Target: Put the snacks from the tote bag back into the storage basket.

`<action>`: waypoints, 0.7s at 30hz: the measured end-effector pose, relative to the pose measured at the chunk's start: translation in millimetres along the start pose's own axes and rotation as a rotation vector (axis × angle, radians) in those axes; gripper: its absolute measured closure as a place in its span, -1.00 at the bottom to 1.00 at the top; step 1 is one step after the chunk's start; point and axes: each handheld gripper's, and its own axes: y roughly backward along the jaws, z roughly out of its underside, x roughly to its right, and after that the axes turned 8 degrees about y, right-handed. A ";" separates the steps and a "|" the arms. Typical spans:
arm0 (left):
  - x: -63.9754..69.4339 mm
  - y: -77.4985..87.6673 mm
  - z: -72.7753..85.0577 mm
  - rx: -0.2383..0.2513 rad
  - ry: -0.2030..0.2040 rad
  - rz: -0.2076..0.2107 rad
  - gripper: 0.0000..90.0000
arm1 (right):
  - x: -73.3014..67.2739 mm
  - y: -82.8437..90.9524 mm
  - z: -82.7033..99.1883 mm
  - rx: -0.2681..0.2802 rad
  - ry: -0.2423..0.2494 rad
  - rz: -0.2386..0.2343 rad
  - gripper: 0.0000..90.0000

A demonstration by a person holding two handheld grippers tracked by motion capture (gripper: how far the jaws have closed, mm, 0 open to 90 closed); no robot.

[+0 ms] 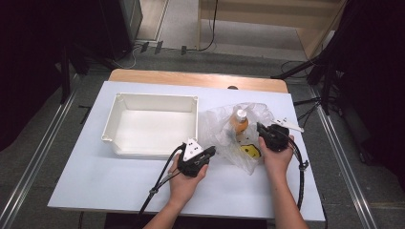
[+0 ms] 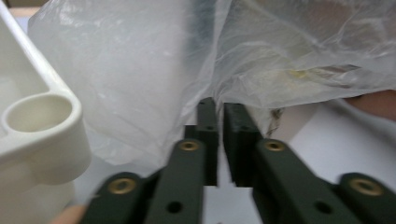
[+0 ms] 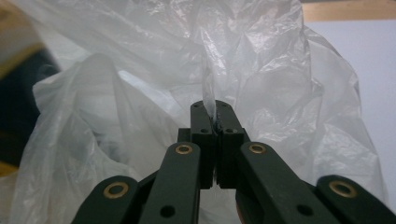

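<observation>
Two tools grip one clear plastic bag on the white desk, right of a white tray. Left tool: nearly closed on the bag's edge. Right tool: clamped on a fold. Inside the bag: orange bottle.

A thin, clear, crumpled plastic bag lies on the white table just right of the white bin, loosely bunched around an upright orange-filled bottle with a pale cap and, lower down, a yellow and black item showing through.
</observation>
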 end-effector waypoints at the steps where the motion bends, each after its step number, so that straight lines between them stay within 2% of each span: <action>1: 0.0 0.0 0.0 0.000 0.000 0.000 0.74 | -0.6 2.6 0.8 0.017 -0.001 -0.009 1.00; 3: -2.8 11.7 0.3 0.074 0.035 0.044 0.43 | -1.1 8.1 2.9 0.051 -0.004 -0.021 1.00; 6: -3.8 18.9 -0.2 0.102 0.041 0.052 0.06 | -0.7 12.3 4.8 0.076 -0.010 -0.029 0.99; 7: -2.2 21.0 -0.9 0.101 0.018 0.035 0.06 | 0.1 13.4 5.8 0.091 -0.010 -0.032 0.99; 8: -0.8 22.6 -1.4 0.098 -0.001 0.019 -0.11 | 1.7 13.5 4.2 0.079 0.028 -0.022 0.97; 9: 0.8 24.8 -2.4 0.106 -0.018 0.005 -0.11 | 1.7 13.5 4.2 0.079 0.028 -0.022 0.97; 10: 1.8 29.0 -4.9 0.114 -0.024 0.000 -0.20 | 5.4 17.4 4.2 0.093 0.004 -0.032 0.97; 14: 5.2 41.4 -14.6 0.159 -0.023 -0.034 -0.27 | 3.8 19.8 4.9 0.100 0.015 -0.031 0.95; 17: 7.3 44.9 -21.8 0.137 -0.033 -0.098 -0.29 | 3.0 20.7 4.4 0.110 0.014 -0.033 0.92; 18: 7.7 47.3 -25.1 0.130 -0.047 -0.130 -0.29 | 2.1 22.1 3.9 0.114 0.007 -0.032 0.92; 21: 6.3 51.5 -28.7 0.135 -0.055 -0.147 -0.27 | 1.8 23.7 3.0 0.124 0.011 -0.032 0.92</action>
